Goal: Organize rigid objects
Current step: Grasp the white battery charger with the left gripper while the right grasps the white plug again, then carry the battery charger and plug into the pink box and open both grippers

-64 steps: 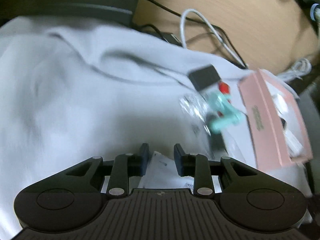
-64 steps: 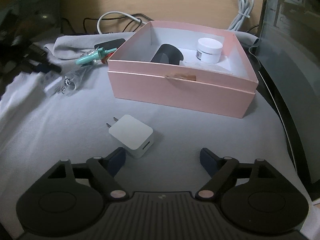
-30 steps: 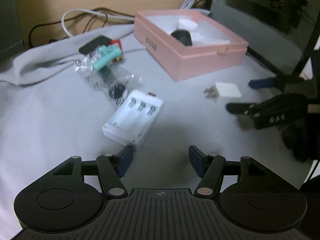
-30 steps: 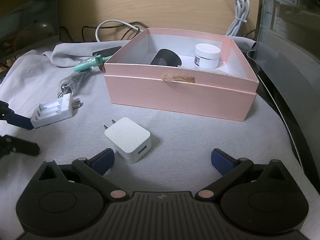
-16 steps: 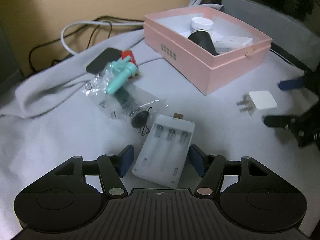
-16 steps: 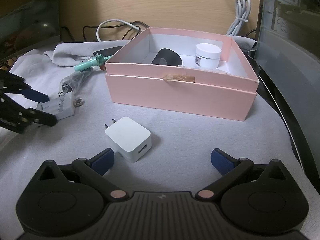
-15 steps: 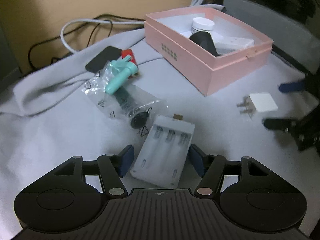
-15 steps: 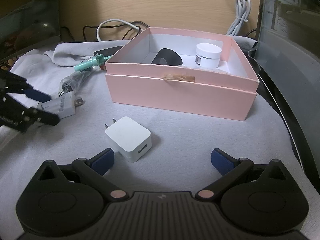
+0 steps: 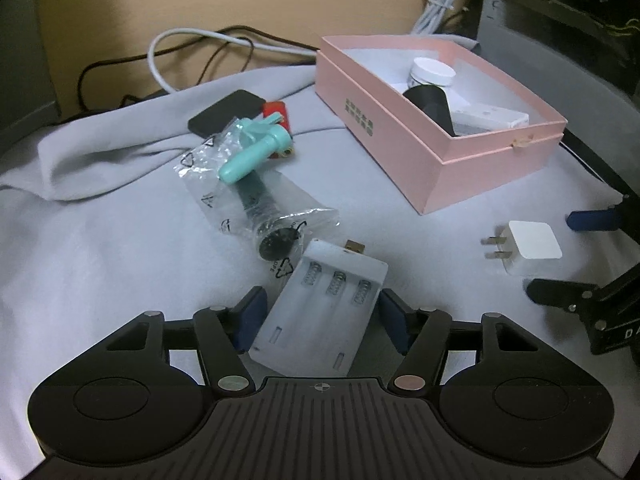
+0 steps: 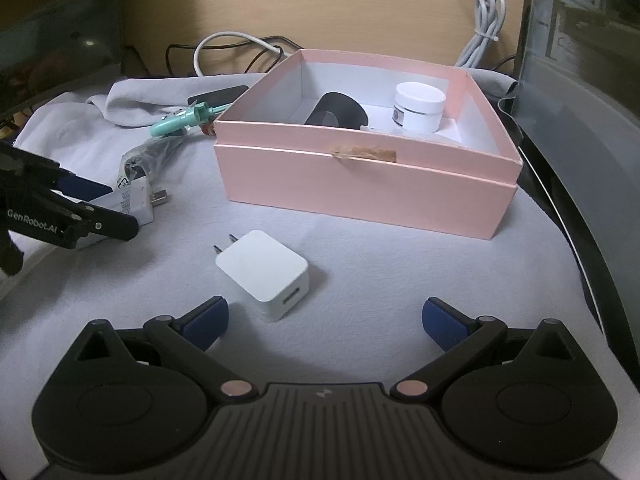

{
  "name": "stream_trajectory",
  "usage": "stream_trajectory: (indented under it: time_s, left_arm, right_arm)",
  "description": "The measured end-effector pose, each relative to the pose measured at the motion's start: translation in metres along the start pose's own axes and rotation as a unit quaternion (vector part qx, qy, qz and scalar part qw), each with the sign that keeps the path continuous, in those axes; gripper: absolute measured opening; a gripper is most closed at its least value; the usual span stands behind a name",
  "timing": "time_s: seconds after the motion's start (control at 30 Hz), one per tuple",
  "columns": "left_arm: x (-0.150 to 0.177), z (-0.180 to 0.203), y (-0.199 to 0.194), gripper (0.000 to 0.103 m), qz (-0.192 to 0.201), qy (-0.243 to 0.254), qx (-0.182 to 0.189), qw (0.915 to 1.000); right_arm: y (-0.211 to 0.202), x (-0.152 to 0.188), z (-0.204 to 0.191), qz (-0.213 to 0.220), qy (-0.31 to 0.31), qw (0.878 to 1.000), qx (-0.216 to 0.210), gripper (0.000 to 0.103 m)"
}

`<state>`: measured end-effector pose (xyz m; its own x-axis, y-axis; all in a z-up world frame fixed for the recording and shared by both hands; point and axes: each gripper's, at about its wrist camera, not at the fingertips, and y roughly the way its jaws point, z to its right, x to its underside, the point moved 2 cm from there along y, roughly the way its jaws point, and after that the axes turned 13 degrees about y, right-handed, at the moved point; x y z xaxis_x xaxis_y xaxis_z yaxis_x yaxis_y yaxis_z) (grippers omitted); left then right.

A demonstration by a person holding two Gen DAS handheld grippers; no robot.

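Grey cloth [image 9: 100, 248] covered the work surface. Pink box [image 9: 404, 136] sat open at the far right of it, holding a white jar [image 9: 433, 73], a black cylindrical object [image 9: 430, 106] and a flat white item [image 9: 490, 117].

Left gripper [image 9: 322, 314]: jaws spread roughly to the width of the white battery holder [image 9: 324, 308], one blue pad on each long side. The holder lay flat on the cloth, three empty slots up, a USB plug at its far end. Could not tell whether the pads touched it; small gaps seemed visible on both sides. In the right wrist view the same gripper [image 10: 86, 208] straddled the holder [image 10: 134, 202].

Right gripper [image 10: 324, 318]: jaws wide apart, gripping nothing. White wall charger [image 10: 263, 274] lay on the cloth just ahead of its left pad, prongs pointing away, near but apart from the pad. The pink box [image 10: 360, 184] stood directly beyond the charger.

Around the holder: clear plastic bag [image 9: 256, 196] with a dark tool inside, touching or just beside the holder's far end; teal plastic part [image 9: 254, 154] on the bag's far end; red item [image 9: 276, 112] and black flat pad [image 9: 226, 113] behind it. White cable [image 9: 176, 46] and black cables looped by the back wall.
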<state>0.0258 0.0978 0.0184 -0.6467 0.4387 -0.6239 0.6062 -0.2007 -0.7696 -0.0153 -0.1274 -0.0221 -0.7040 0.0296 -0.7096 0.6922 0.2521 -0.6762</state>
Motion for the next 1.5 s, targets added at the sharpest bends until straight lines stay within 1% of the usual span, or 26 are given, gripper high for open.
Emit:
stream_trajectory:
  time_s: [0.1, 0.17, 0.27, 0.33, 0.37, 0.43, 0.57, 0.6, 0.67, 0.7, 0.8, 0.87, 0.93, 1.03, 1.13, 1.23, 1.33, 1.43, 1.5]
  left_arm:
    - [0.001, 0.001, -0.001, 0.066, 0.003, -0.003, -0.005, 1.0000]
    - [0.001, 0.003, -0.001, 0.066, 0.004, -0.004, -0.008, 1.0000]
    - [0.001, 0.004, -0.002, 0.065, 0.005, -0.007, -0.012, 0.9999]
    - [0.002, 0.004, -0.002, 0.064, 0.006, -0.008, -0.012, 0.9999]
    - [0.003, 0.004, -0.003, 0.063, 0.008, -0.010, -0.013, 0.9998]
    - [0.005, 0.004, -0.004, 0.062, 0.012, -0.012, -0.016, 0.9997]
    - [0.010, 0.010, -0.009, 0.058, 0.022, -0.009, -0.027, 0.9993]
    - [0.011, 0.012, -0.010, 0.056, 0.023, -0.008, -0.030, 0.9993]
    - [0.013, 0.016, -0.014, 0.053, 0.021, -0.005, -0.030, 0.9993]
    - [0.013, 0.019, -0.016, 0.053, 0.020, -0.004, -0.026, 0.9995]
    - [0.017, 0.031, -0.022, 0.053, 0.023, 0.006, -0.002, 0.9997]
    - [0.018, 0.040, -0.025, 0.053, 0.025, 0.013, 0.005, 0.9996]
    - [0.016, 0.047, -0.027, 0.053, 0.024, 0.006, 0.023, 0.9994]
    - [0.009, 0.054, -0.032, 0.053, 0.027, -0.010, 0.056, 0.9980]
    - [-0.003, 0.067, -0.042, 0.053, 0.036, 0.009, 0.079, 0.9962]
    - [-0.018, 0.076, -0.051, 0.053, 0.053, 0.034, 0.097, 0.9933]
    - [-0.041, 0.076, -0.054, 0.053, 0.076, 0.044, 0.098, 0.9913]
    - [-0.074, 0.068, -0.054, 0.053, 0.102, 0.042, 0.081, 0.9906]
    - [-0.101, 0.058, -0.055, 0.053, 0.125, 0.028, 0.066, 0.9896]
  right_arm:
    - [0.004, -0.002, -0.008, -0.002, -0.008, 1.000, -0.005, 0.102]
    - [0.008, -0.006, -0.012, 0.000, -0.014, 1.000, -0.010, 0.097]
    - [0.012, -0.014, -0.020, 0.002, -0.029, 0.999, -0.020, 0.080]
    - [0.014, -0.019, -0.030, -0.001, -0.047, 0.998, -0.032, 0.060]
    - [0.015, -0.021, -0.037, -0.001, -0.060, 0.998, -0.034, 0.055]
    - [0.014, -0.025, -0.047, 0.001, -0.088, 0.996, -0.029, 0.034]
    - [0.000, -0.031, -0.055, 0.012, -0.103, 0.994, -0.028, 0.032]
    - [-0.006, -0.032, -0.055, 0.015, -0.102, 0.994, -0.028, 0.030]
    - [-0.018, -0.036, -0.049, 0.018, -0.096, 0.995, -0.026, 0.021]
    - [-0.024, -0.037, -0.045, 0.018, -0.090, 0.995, -0.025, 0.013]
    - [-0.037, -0.040, -0.030, 0.010, -0.063, 0.998, -0.022, 0.013]
    - [-0.042, -0.038, -0.020, 0.008, -0.056, 0.998, -0.012, 0.013]
    - [-0.045, -0.035, -0.012, 0.009, -0.050, 0.999, 0.002, 0.013]
    - [-0.051, -0.033, -0.001, 0.010, -0.032, 0.999, 0.013, 0.013]
    - [-0.063, -0.034, 0.009, 0.019, -0.019, 0.999, 0.020, 0.013]
    - [-0.080, -0.036, 0.018, 0.034, -0.002, 0.999, 0.023, 0.013]
    - [-0.094, -0.037, 0.027, 0.045, 0.017, 0.998, 0.029, 0.013]
    - [-0.103, -0.036, 0.035, 0.053, 0.031, 0.997, 0.037, 0.013]
    - [-0.108, -0.035, 0.038, 0.059, 0.038, 0.997, 0.043, 0.013]
